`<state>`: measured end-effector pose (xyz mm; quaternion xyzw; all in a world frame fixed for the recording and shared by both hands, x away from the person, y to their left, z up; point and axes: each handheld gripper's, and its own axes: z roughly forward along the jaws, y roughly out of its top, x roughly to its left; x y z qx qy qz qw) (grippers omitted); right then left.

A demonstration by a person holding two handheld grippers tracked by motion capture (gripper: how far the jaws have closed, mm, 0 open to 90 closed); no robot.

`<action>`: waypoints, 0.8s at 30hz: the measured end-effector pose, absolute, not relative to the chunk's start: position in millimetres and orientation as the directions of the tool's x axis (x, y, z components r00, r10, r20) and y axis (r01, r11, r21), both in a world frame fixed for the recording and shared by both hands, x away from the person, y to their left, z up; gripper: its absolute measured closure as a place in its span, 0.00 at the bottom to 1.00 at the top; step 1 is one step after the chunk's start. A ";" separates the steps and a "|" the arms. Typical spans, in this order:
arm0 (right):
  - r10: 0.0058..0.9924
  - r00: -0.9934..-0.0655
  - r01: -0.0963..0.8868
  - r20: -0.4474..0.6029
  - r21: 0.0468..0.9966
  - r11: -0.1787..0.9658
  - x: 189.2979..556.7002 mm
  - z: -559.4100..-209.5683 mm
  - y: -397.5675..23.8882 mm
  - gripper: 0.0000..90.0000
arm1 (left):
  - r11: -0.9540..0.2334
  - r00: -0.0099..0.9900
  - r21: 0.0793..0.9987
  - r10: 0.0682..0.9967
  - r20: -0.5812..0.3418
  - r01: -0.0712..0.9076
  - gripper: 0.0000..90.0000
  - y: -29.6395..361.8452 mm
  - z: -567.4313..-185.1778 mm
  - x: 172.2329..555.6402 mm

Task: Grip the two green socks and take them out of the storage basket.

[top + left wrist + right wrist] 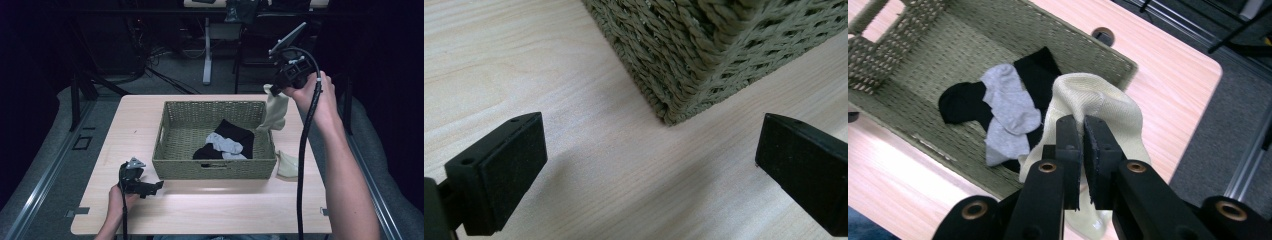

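A woven green basket (182,125) sits mid-table and holds black socks (235,132) and grey socks (225,144). My right gripper (278,86) hangs above the basket's far right corner, shut on a cream sock (275,112) that dangles over the rim. In the right gripper view the jaws pinch that cream sock (1103,107) at the gripper (1082,125), with the basket (923,60), grey socks (1008,107) and black socks (1035,75) below. My left gripper (157,186) rests low by the basket's near left corner, open; its view shows the gripper (651,145) facing that basket corner (704,55).
A second cream sock (288,165) lies on the table right of the basket. The light wooden table (220,210) has free room along its front. Dark floor, cables and table legs lie beyond the far edge.
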<state>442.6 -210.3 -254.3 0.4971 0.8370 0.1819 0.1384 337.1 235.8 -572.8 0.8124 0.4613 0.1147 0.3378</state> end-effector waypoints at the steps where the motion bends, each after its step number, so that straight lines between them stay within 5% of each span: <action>1: 0.886 -0.460 0.784 -0.049 0.445 0.432 441.3 -253.6 -214.1 0.95 | -0.349 0.550 0.655 0.826 -0.124 0.671 0.00 235.9 -572.7 337.2; 13: 0.924 -0.380 0.821 -0.040 0.445 0.357 433.0 -259.5 -259.0 0.95 | -0.345 0.546 0.658 0.829 -0.122 0.670 0.00 235.8 -573.1 337.4; 24: 0.945 -0.327 0.870 0.017 0.395 0.294 438.0 -306.4 -293.6 0.95 | -0.344 0.545 0.654 0.829 -0.125 0.674 0.00 236.1 -573.0 337.4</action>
